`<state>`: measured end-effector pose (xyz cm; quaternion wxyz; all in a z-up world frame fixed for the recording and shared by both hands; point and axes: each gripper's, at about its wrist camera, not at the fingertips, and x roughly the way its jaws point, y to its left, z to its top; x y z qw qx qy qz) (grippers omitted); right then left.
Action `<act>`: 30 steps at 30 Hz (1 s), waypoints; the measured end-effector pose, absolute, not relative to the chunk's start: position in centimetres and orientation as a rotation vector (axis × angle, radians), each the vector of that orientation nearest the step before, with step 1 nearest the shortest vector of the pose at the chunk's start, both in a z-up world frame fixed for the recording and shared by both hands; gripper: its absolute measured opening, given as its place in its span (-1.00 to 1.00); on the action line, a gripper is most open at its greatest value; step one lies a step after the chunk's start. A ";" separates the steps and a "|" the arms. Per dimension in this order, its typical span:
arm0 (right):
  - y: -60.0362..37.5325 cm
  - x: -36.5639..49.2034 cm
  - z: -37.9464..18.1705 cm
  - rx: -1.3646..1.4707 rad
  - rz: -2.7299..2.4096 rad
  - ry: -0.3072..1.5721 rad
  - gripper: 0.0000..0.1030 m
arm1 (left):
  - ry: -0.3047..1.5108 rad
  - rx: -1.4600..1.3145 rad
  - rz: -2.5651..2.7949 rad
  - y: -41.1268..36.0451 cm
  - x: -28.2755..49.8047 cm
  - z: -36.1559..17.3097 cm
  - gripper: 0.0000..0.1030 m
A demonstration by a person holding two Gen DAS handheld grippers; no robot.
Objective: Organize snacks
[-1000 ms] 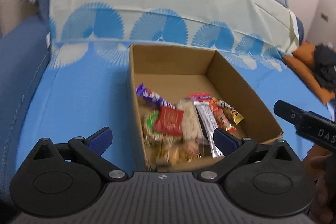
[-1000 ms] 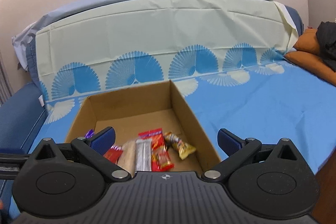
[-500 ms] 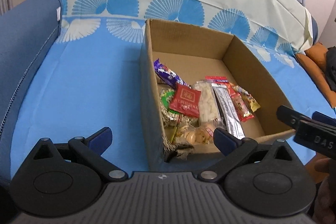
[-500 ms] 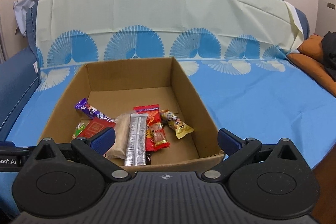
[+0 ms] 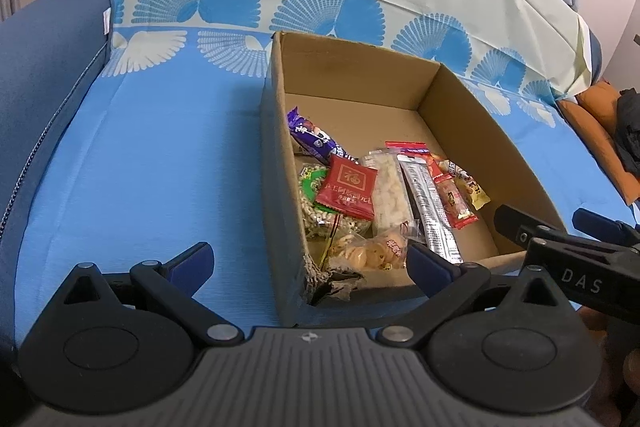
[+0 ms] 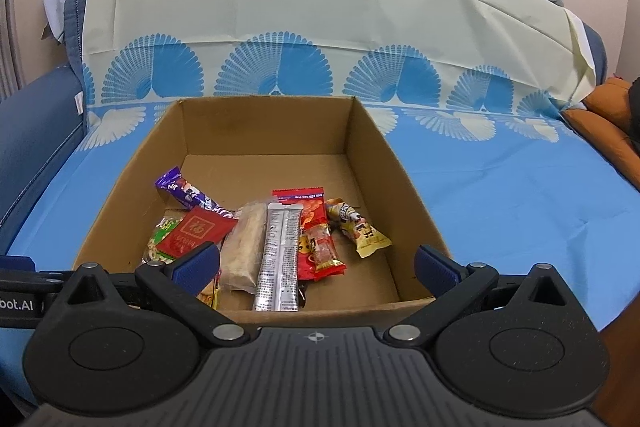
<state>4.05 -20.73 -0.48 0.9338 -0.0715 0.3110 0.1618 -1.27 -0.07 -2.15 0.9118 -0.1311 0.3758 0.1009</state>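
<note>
Holding snacks (image 6: 280,247): cardboard box (image 6: 264,125)

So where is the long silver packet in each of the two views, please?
Left wrist: the silver packet lies right of centre, in the near right part of the cardboard box.
Right wrist: silver packet sits low at centre, pointing toward the camera.
Shared landmark: the red square packet, to its left in both views.
</note>
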 end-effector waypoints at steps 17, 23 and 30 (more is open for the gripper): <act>-20.7 3.9 -0.4 -0.144 0.341 0.635 0.99 | 0.771 -0.258 0.196 -0.6 -1.2 -2.2 0.99; -20.7 3.9 -0.4 -0.143 0.341 0.638 0.99 | 0.771 -0.264 0.189 -0.5 -1.1 -2.2 0.99; -20.5 3.9 -0.5 -0.144 0.341 0.639 0.99 | 0.770 -0.267 0.188 -0.6 -1.1 -2.2 0.99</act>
